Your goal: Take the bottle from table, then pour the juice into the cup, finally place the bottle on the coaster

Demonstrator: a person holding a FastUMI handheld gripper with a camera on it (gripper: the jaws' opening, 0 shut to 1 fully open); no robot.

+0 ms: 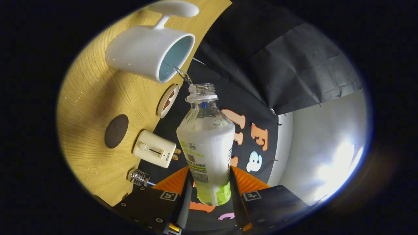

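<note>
A clear plastic bottle [206,147] with a green-and-white label sat clamped between the two fingers of the hand-held gripper [209,192], both pressing its lower sides, as it was tipped hard over toward a white ceramic mug [151,52] with a pale blue inside. A thin stream of liquid [183,75] ran from the uncapped mouth over the mug's rim. The mug stood on the light wooden table [88,107], with a round white coaster [168,100] printed in red just beside it, a dark round disc [116,131], a cream box-shaped appliance [155,149] and a small metal whisk-like tool [138,177] farther along. Pouring well here appeared to call for a firm grip, the mouth kept close above the rim, and a slow, steady tilt to avoid spilling.
</note>
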